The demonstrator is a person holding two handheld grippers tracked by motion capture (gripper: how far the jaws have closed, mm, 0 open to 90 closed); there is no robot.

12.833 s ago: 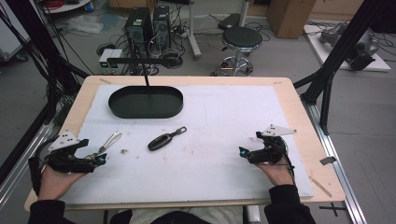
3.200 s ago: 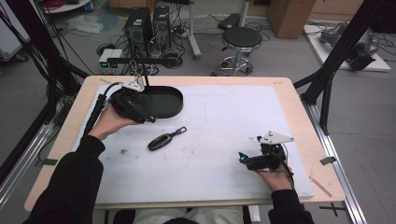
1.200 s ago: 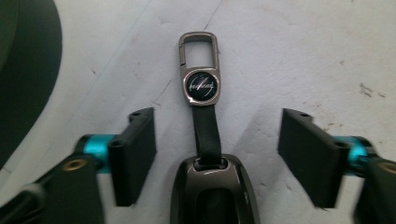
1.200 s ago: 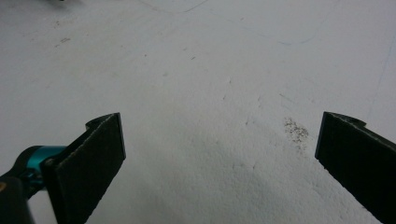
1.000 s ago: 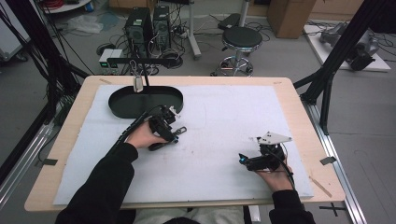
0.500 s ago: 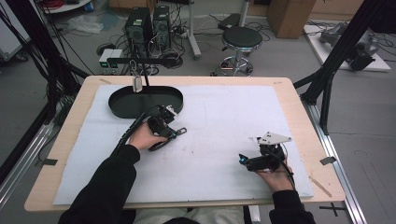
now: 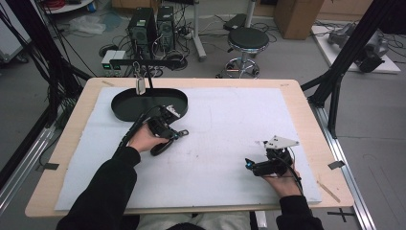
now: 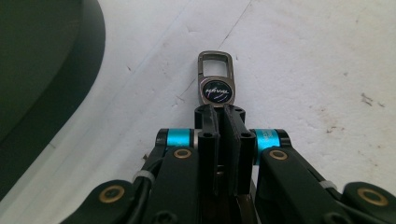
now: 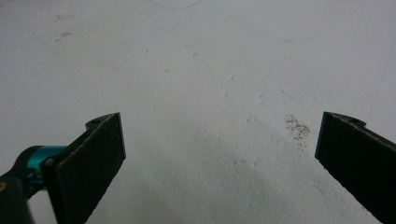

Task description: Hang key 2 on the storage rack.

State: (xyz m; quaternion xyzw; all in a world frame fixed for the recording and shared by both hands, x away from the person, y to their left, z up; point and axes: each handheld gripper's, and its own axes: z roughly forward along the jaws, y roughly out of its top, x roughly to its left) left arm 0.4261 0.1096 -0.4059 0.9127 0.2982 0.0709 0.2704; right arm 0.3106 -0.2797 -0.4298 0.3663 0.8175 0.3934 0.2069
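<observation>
A black key fob (image 7: 160, 146) with a metal clasp (image 7: 183, 132) lies on the white mat just in front of the black oval tray (image 7: 125, 106). My left gripper (image 7: 173, 134) reaches over it from the left. In the left gripper view its jaws are pressed together on the fob's neck, and the clasp (image 8: 215, 83) with its round logo sticks out beyond my left gripper (image 8: 222, 110). My right gripper (image 7: 249, 165) rests on the mat at the front right. Its jaws stand wide apart over bare mat, with nothing between them at my right gripper (image 9: 219, 126).
The tray's dark wall (image 8: 42, 70) lies close on the left in the left gripper view. A small silvery object (image 7: 140, 85) stands at the tray's far rim under a black bar. The white mat (image 7: 230, 120) covers most of the wooden table (image 7: 306, 110).
The left hand went from the front left corner to the tray, then to the key fob, and settled its gripper on it. The right hand has stayed in place.
</observation>
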